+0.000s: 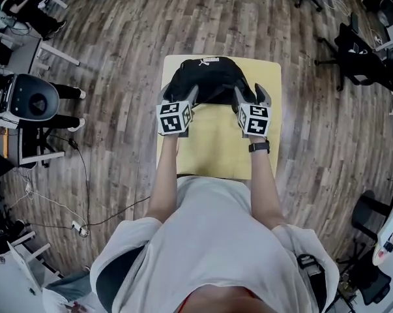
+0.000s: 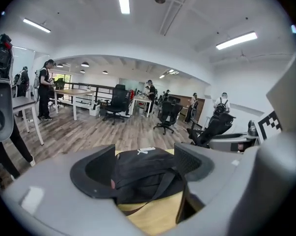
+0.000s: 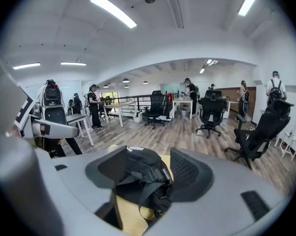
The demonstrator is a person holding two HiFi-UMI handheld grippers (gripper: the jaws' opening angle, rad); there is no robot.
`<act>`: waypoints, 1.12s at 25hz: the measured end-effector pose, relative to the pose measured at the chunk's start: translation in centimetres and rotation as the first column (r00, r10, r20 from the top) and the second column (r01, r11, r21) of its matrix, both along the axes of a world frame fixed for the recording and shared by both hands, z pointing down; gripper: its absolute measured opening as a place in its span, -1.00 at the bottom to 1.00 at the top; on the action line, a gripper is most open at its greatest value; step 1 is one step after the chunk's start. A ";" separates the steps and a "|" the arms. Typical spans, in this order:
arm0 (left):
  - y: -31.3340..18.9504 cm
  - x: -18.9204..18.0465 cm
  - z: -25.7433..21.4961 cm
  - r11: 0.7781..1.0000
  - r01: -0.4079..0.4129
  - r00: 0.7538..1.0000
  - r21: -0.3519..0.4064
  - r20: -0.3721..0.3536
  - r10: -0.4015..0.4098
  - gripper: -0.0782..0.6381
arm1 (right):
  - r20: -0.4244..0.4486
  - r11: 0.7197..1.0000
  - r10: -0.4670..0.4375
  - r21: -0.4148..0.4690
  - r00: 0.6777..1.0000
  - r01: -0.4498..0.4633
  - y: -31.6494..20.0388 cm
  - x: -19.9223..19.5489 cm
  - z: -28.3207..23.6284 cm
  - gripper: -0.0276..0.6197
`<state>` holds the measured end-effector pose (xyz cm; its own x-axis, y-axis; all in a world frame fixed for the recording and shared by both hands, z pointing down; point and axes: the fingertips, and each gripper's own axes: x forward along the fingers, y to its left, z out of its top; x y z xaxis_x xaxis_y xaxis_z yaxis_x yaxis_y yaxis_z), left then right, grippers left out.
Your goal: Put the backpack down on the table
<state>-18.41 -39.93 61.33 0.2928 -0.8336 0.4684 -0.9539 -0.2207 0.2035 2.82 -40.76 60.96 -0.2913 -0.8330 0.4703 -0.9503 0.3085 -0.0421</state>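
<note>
The black backpack (image 1: pixel 206 77) lies flat on the far half of the small yellow table (image 1: pixel 216 152). My left gripper (image 1: pixel 179 96) is held in the air over the backpack's near left edge, and its jaws stand wide apart and empty. My right gripper (image 1: pixel 251 94) is held the same way over the near right edge, also open. In the left gripper view the backpack (image 2: pixel 138 168) and its straps show below and beyond the left gripper (image 2: pixel 145 157), apart from the pads. The right gripper view shows the backpack (image 3: pixel 138 176) beyond the right gripper (image 3: pixel 148 170), with loose straps hanging towards the table.
The table's near half (image 1: pixel 212 162) is bare wood. Wooden floor surrounds it. A black office chair (image 1: pixel 28 100) and a desk stand at the left, more chairs (image 1: pixel 360 59) at the right. A cable (image 1: pixel 85 175) runs across the floor at my left. People stand far back in the room.
</note>
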 end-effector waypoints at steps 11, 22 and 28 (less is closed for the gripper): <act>1.9 2.6 -11.6 0.965 -0.007 1.000 0.263 -0.027 0.015 -0.13 | 0.065 0.962 0.006 0.270 0.998 -0.024 1.3 -0.7 -12.3 -0.59; 4.6 3.3 -19.7 0.873 0.066 0.998 0.484 -0.022 -0.064 -0.63 | 0.034 0.915 -0.013 0.403 0.999 -0.002 4.1 -0.7 -19.4 -0.88; 5.9 4.1 -20.4 0.863 0.053 0.998 0.503 0.002 -0.062 -0.75 | 0.024 0.903 -0.023 0.429 0.999 0.011 5.5 -0.9 -20.6 -0.88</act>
